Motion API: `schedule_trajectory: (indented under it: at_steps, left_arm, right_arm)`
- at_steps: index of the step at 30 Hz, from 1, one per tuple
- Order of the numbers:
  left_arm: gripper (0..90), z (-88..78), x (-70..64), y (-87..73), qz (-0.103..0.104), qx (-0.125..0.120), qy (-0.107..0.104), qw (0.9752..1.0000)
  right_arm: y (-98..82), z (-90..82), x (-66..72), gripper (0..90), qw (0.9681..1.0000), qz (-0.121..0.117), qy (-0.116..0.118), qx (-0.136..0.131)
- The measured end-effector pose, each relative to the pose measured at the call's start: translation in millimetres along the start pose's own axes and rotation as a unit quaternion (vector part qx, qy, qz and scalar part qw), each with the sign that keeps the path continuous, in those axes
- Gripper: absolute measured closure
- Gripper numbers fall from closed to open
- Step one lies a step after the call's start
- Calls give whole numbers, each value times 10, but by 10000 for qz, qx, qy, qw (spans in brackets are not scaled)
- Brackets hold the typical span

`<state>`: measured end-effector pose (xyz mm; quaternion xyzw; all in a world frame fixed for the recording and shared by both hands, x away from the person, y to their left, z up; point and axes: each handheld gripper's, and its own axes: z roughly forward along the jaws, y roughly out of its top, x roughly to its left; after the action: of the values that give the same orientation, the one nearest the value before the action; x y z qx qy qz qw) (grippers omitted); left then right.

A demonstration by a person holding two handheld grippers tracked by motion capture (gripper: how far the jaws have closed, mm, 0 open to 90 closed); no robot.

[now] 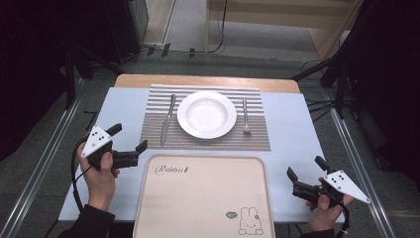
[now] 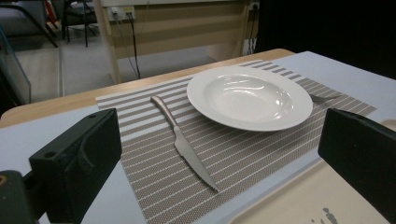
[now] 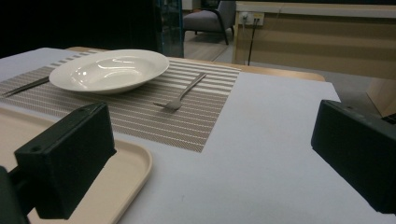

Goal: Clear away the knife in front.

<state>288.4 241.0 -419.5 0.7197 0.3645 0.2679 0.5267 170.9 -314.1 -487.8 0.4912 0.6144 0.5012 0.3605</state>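
The left gripper point(image 1: 131, 138) hovers over the pale blue table cover point(image 1: 289, 124) at the left of the beige tray point(image 1: 203, 193), its jaws wide apart and holding nothing; the knife point(image 1: 167, 119) is the thing nearest to it, lying flat on the striped placemat point(image 1: 205, 141) just left of the white plate point(image 1: 207, 114), handle toward the far edge and blade tip toward the tray; in the left gripper view the knife point(image 2: 184, 142) sits ahead of and between the two black fingers point(image 2: 79, 158), well clear of both, touching neither; the plate point(image 2: 250, 95) rests beyond it, nearer the right-hand finger's side, and a corner of the tray point(image 2: 299, 205) shows low down. The right gripper point(image 1: 303, 175) is held at the right of the tray near the table's near edge, its jaws likewise spread and empty; the fork point(image 1: 244, 118) lies on the placemat just right of the plate, tines toward the tray; in the right gripper view the fork point(image 3: 181, 97) lies farther off between the fingers point(image 3: 65, 163), apart from them, with the plate point(image 3: 109, 70) to its left and the tray's rim point(image 3: 135, 168) just beside the left-hand finger.
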Motion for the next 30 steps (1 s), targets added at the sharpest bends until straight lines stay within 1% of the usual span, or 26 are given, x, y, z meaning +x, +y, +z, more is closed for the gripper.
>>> schedule_trajectory:
  at_steps: [7,8,12,13,14,15,16,19,30]
  left_arm:
    - [0,134,-13,73,25,36,-31,10000]
    - [0,156,-13,85,38,56,-46,10000]
    - [0,226,-16,106,5,89,-77,9999]
    - [0,243,-10,110,9,114,-69,9999]
    - [22,259,-10,114,-37,117,-54,9999]
    - [22,269,-11,116,-43,122,-18,9999]
    - [46,285,-15,120,-35,128,36,9999]
    - [50,330,-7,131,-31,143,4,9999]
    - [50,522,34,228,-82,194,4,9998]
  right_arm:
    - [-2,4,6,0,10000,-11,11,3]
    - [-3,7,17,0,10000,-49,23,11]
    - [-3,13,31,0,10000,-68,44,31]
    - [-4,17,32,0,9999,-94,61,21]
    - [-5,20,41,0,9999,-86,75,43]
    - [-5,20,41,0,9999,-86,75,43]
    - [-6,20,43,0,9999,-83,80,47]
    - [-7,24,51,0,9999,-84,99,51]
    - [-10,33,61,0,9998,-104,120,75]
